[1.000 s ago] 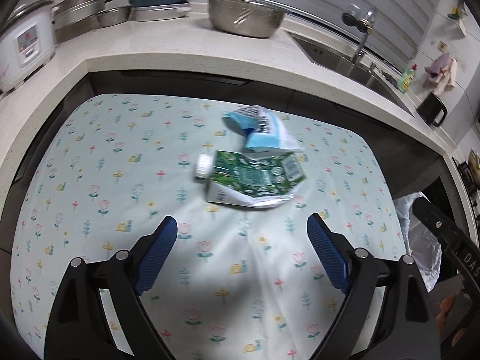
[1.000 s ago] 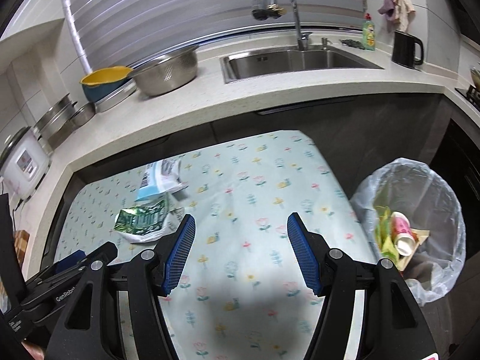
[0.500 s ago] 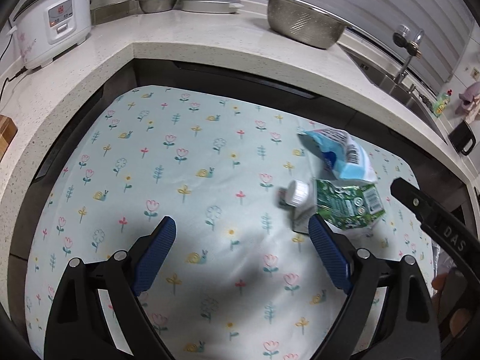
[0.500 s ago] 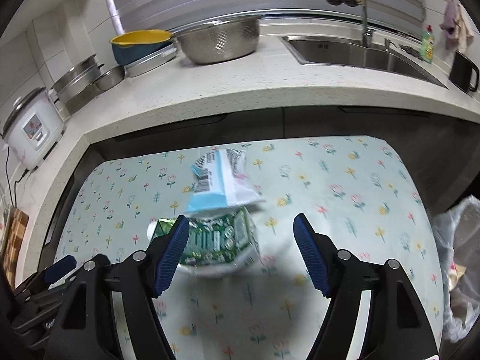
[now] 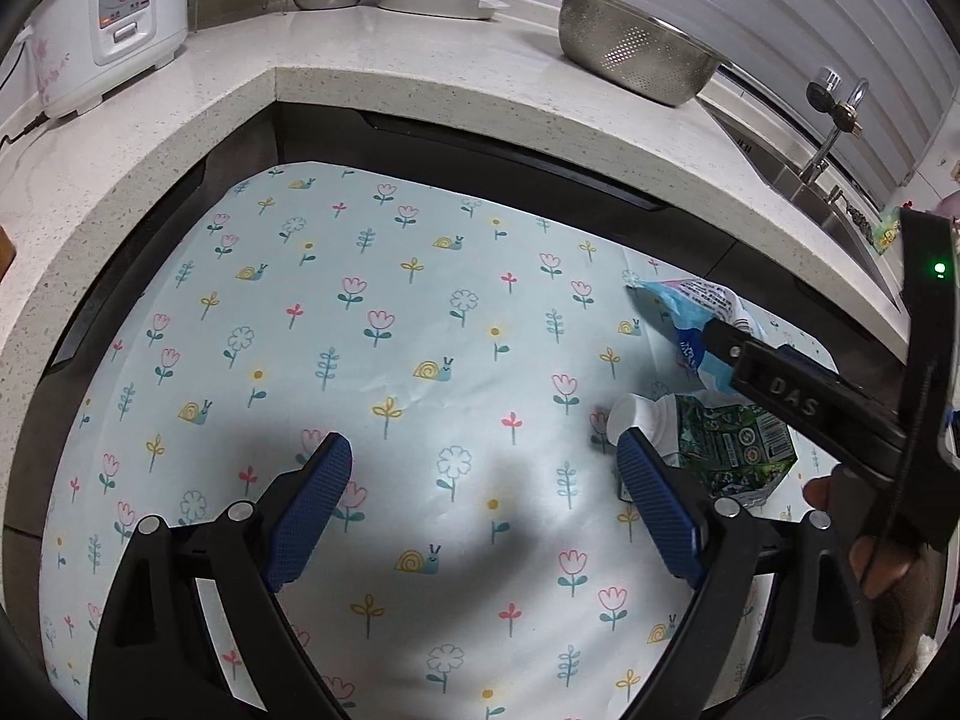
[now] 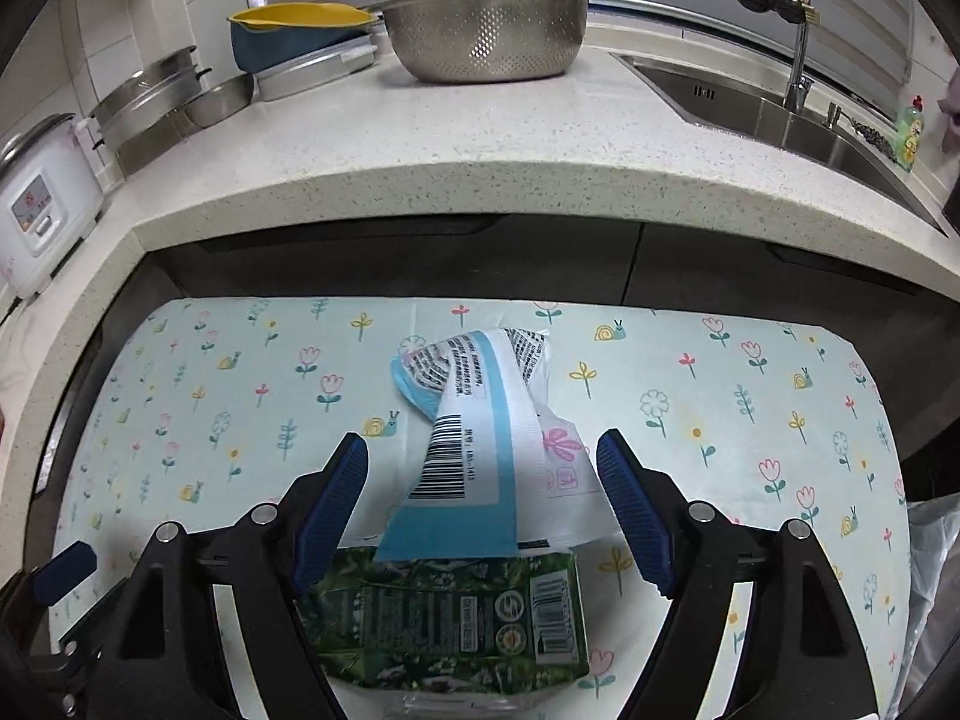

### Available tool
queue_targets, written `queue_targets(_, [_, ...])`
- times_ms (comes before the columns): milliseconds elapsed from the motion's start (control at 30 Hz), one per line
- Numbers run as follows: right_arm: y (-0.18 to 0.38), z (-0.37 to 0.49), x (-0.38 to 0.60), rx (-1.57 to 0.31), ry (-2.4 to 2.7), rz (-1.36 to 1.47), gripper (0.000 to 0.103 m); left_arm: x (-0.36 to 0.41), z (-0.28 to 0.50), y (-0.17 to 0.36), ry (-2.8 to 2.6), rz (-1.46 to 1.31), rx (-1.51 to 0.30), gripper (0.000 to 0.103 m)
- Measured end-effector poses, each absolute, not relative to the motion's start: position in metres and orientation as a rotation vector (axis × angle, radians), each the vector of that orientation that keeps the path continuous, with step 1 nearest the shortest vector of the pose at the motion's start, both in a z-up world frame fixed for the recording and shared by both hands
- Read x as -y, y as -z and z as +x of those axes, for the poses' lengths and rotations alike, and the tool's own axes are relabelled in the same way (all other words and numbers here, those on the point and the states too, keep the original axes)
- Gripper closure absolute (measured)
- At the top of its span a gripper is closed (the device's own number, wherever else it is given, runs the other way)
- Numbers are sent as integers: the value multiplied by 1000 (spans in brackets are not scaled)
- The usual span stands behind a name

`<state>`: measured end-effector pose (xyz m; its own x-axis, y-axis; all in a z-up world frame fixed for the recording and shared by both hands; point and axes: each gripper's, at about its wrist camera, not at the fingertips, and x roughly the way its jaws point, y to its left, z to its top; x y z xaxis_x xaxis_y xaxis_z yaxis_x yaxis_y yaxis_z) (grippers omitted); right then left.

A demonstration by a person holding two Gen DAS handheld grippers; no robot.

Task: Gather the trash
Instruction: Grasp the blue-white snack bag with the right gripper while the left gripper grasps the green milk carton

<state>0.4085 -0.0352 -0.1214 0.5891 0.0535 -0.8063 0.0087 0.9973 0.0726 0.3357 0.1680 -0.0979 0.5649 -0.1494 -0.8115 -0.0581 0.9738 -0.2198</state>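
Note:
A crumpled white-and-blue wrapper (image 6: 474, 420) with a barcode lies on the flowered tablecloth (image 6: 720, 420). Just in front of it lies a flattened green carton (image 6: 444, 612). My right gripper (image 6: 480, 450) hangs open over both, with the wrapper between its blue pads and clear gaps on either side. In the left wrist view the same wrapper (image 5: 672, 306) and carton (image 5: 732, 444), white cap (image 5: 630, 414) pointing left, lie at the right. My left gripper (image 5: 483, 450) stands open over bare cloth, its right pad just in front of the cap. A black finger (image 5: 774, 384) of the right gripper crosses above the carton.
A speckled counter (image 6: 480, 180) wraps the table's far and left sides, bearing a steel colander (image 6: 486, 36), pans, a rice cooker (image 5: 114, 18) and a sink with a tap (image 6: 798, 30). A clear trash bag (image 6: 936, 570) hangs past the table's right edge.
My right gripper swung left from beside the trash bag and sank over the wrapper and carton. My left gripper moved left, so the trash now lies at its right.

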Motion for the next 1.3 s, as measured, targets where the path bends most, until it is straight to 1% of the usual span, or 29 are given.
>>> queue_targets(67, [125,411,39,-956,-26,77,44,-162,335,99,67,-229,-972,17])
queue_targets(133, [125,408,45,-944,-16,85,47,-154,334,100,86,-223,-975,17])
queue_targets(200, [124,404,51,-931,-14,95,53,-145,333,101,103,-217,-979,17])
queue_targets(333, [115,390,68,-889,21,119,57,-127,330,104,136,-205,-988,17])
queue_targets(433, [109,380,82,-870,37,142,65,-112,330,107,160,-194,-995,17])
queue_targets(600, [103,365,101,-849,64,158,67,-90,335,111,177,-192,-1003,18])
queue_targets(667, [102,358,108,-840,70,165,67,-84,338,114,180,-194,-1008,22])
queue_targets(700, [101,356,111,-838,72,170,67,-80,340,116,179,-188,-1012,27])
queue_targets(733, [101,353,115,-835,75,177,67,-77,342,119,179,-184,-1019,34])
queue_targets(767, [100,352,117,-834,77,182,67,-76,344,121,187,-186,-1027,38])
queue_targets(833, [100,348,122,-833,78,189,67,-72,346,126,193,-184,-1046,50])
queue_targets(967, [100,342,127,-830,74,205,68,-69,345,127,189,-172,-1034,54])
queue_targets(1100, [97,334,130,-824,70,216,67,-72,343,123,193,-192,-1023,64])
queue_targets(1300, [90,318,135,-808,72,239,67,-71,333,107,190,-164,-993,67])
